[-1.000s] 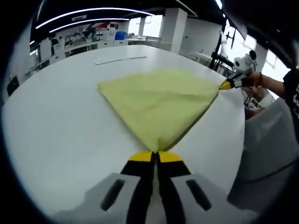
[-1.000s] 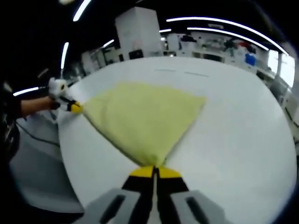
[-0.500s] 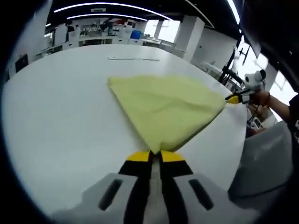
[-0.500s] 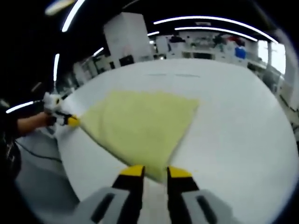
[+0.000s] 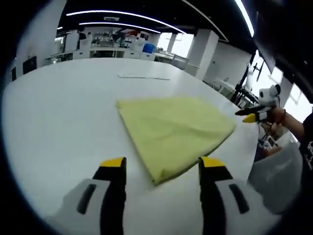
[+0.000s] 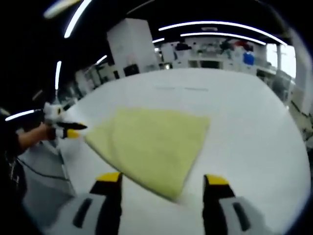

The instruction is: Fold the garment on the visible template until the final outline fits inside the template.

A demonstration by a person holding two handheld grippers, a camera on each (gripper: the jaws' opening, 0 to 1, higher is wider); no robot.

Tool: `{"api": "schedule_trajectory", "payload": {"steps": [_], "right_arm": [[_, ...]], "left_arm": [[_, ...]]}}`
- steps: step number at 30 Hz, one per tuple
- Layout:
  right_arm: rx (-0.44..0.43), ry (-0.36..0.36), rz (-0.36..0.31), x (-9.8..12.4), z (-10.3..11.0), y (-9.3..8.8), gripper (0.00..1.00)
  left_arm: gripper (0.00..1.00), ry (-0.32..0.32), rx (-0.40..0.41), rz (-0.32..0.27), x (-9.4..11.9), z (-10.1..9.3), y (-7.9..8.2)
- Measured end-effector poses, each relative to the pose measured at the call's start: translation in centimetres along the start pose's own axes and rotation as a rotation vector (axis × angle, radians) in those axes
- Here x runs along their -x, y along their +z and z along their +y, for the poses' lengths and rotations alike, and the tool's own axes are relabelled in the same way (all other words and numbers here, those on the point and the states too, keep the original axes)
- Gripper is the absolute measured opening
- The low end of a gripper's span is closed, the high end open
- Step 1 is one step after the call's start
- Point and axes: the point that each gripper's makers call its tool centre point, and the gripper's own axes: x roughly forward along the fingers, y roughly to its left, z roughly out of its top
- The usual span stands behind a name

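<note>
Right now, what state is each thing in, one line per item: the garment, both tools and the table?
Yellow garment: folded flat on the table, held by neither tool.
Left tool: open, jaws spread either side of the garment's near corner.
Right tool: open, jaws apart, off the garment.
White table: bears the garment; a thin pale strip lies at its far side.

Garment (image 5: 175, 130): soft matt yellow cloth, faintly creased. Table (image 5: 58, 112): smooth white, slight sheen.
</note>
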Motion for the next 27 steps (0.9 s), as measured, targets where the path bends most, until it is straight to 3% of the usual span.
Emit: {"api": "schedule_trajectory", "payload": {"steps": [6, 16, 21, 27], "right_arm": [[0.034, 0.012, -0.031, 1.2, 1.2, 2.1, 0.81], [0.038, 0.025, -0.05, 2.2, 2.6, 3.2, 0.98], [0.042, 0.026, -0.072, 2.6, 3.4, 3.9, 0.99], [0.082, 0.015, -0.067, 3.0, 4.0, 4.1, 0.99]], "left_arm": [[0.74, -0.002, -0.018, 0.007, 0.8, -0.9, 0.7], [0.91, 0.034, -0.048, -0.011, 2.6, -1.5, 2.4], [0.99, 0.069, -0.054, -0.004, 3.1, -1.2, 2.7], [0.99, 0.059, -0.033, -0.012, 3.7, -1.8, 2.7]]}}
